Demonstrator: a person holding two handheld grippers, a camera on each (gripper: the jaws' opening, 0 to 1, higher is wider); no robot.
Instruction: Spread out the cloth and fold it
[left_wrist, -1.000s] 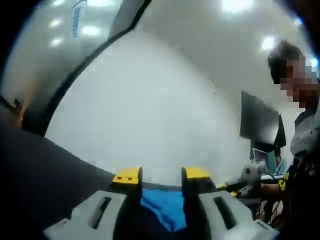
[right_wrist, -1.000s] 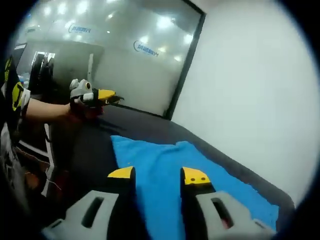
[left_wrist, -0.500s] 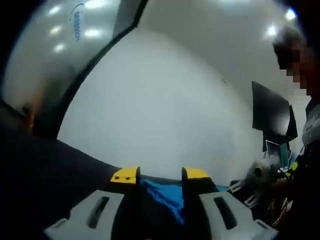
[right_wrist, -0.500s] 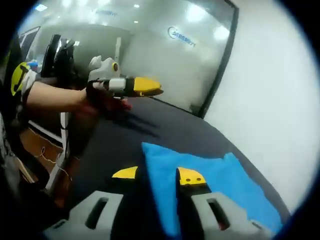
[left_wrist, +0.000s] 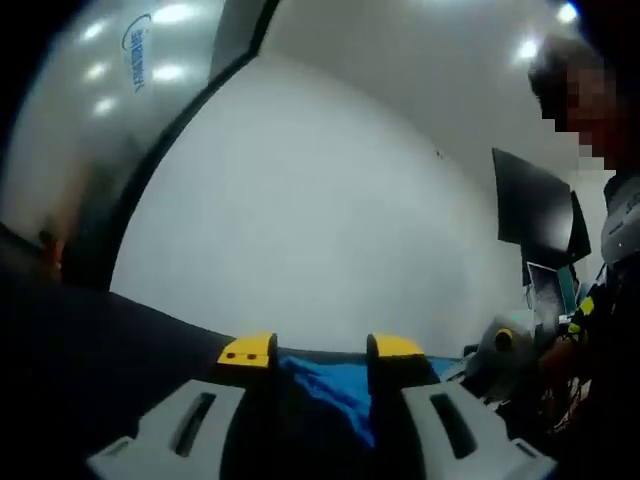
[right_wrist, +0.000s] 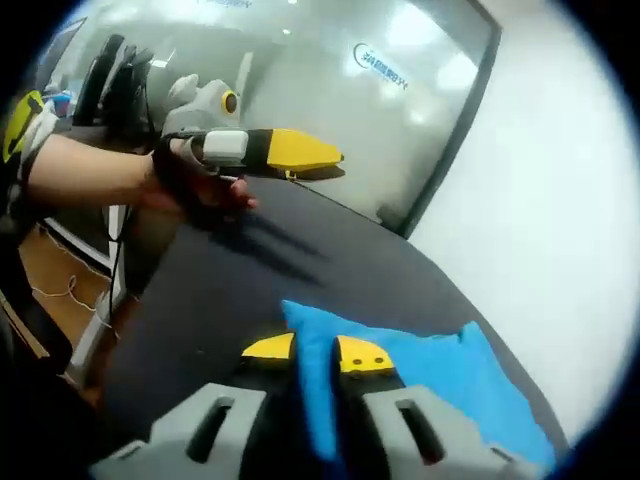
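Right gripper view: the blue cloth (right_wrist: 420, 375) is seen lying on the dark table (right_wrist: 250, 290), running from the jaws toward 4 o'clock.
Right gripper (right_wrist: 315, 352): its jaws are nearly pressed together, and a near edge of the cloth is pinched between them.
Left gripper (right_wrist: 300, 152): it is held above the table at 10 o'clock; whether its jaws are parted cannot be told there.
Left gripper view: the jaws of the left gripper (left_wrist: 320, 350) are spread, with the cloth (left_wrist: 335, 385) visible beyond and between them, not gripped.
Step in hand: the first corner is judged to be secured for spreading.
Next move: a second corner would need to be taken by the left gripper, so the cloth can be pulled flat.
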